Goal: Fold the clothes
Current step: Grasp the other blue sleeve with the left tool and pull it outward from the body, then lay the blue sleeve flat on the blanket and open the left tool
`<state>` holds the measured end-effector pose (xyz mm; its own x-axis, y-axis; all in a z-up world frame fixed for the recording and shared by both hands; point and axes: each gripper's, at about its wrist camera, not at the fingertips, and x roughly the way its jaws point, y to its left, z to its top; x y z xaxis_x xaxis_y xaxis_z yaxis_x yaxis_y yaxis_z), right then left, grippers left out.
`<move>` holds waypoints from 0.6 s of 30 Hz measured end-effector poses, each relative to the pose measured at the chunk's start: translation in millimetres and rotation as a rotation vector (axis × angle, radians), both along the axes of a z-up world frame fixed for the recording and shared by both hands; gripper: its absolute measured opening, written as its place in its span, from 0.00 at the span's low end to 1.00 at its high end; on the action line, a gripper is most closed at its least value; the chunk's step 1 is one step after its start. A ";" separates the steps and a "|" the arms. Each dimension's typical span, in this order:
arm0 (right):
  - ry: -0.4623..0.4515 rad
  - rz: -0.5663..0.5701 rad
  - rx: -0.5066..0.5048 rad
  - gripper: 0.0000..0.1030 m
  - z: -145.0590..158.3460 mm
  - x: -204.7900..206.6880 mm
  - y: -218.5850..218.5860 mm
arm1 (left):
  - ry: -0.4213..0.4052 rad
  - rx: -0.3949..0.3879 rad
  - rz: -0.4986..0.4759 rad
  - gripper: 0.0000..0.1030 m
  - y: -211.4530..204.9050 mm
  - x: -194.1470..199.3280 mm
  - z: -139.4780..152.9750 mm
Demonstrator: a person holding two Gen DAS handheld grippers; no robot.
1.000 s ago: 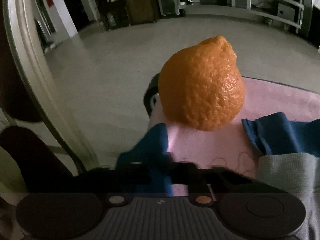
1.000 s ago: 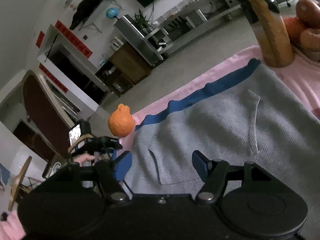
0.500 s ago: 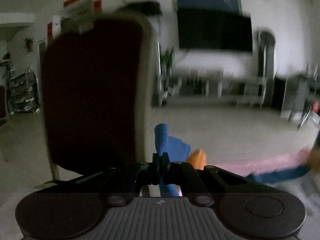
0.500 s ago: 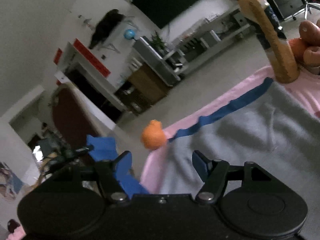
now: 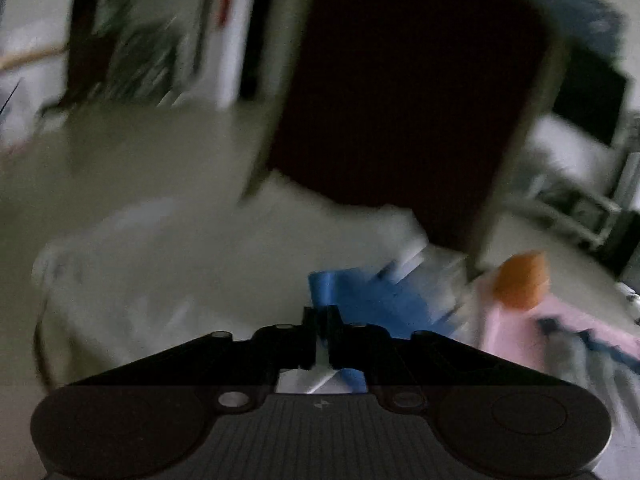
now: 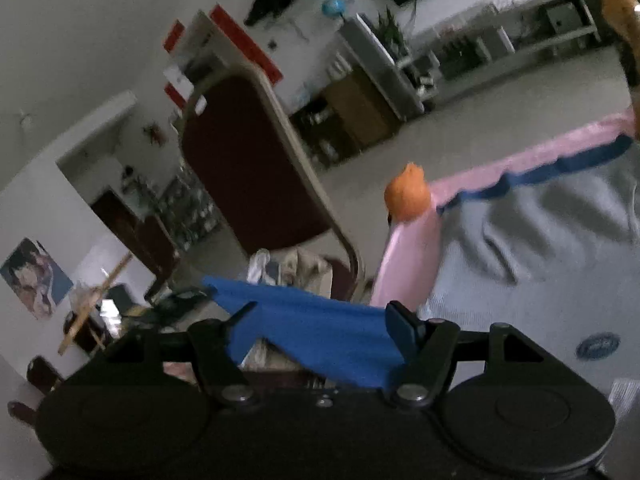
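Left tongs (image 5: 321, 320) clamped, right tongs (image 6: 320, 320) agape

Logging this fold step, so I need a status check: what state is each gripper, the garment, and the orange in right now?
Left gripper: shut on the blue band.
Blue band: lifted off the table, stretched across the right gripper's fingers.
Right gripper: open.
Grey garment: lying rumpled on the pink cloth.
Orange: resting at the table corner.

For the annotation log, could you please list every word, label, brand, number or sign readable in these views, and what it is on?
None can be read.
Oval blue patch on the grey garment: too blurred.
Red wall signs: no legible characters.
Poster: no readable text.
Small mark on the left hand-held gripper: a symbol, not text.
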<state>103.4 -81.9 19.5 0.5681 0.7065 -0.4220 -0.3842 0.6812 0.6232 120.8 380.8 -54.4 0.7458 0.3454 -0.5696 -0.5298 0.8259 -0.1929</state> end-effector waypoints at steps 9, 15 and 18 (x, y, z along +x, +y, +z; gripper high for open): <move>0.045 -0.081 0.059 0.67 16.4 -17.5 -56.2 | 0.062 0.045 -0.073 0.39 -23.9 -49.1 44.2; 0.114 -0.184 0.025 0.73 -4.2 -29.7 -120.4 | 0.234 -0.079 -0.309 0.53 -139.1 -56.9 23.9; 0.249 -0.260 -0.003 0.72 -39.8 -23.0 -151.3 | 0.311 -0.113 -0.367 0.47 -198.8 -32.6 -7.2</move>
<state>80.4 -233.1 -20.3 0.6081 0.5504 -0.5721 -0.0343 0.7382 0.6737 88.2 182.0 -61.5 0.5958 0.0145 -0.8030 -0.2541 0.9519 -0.1714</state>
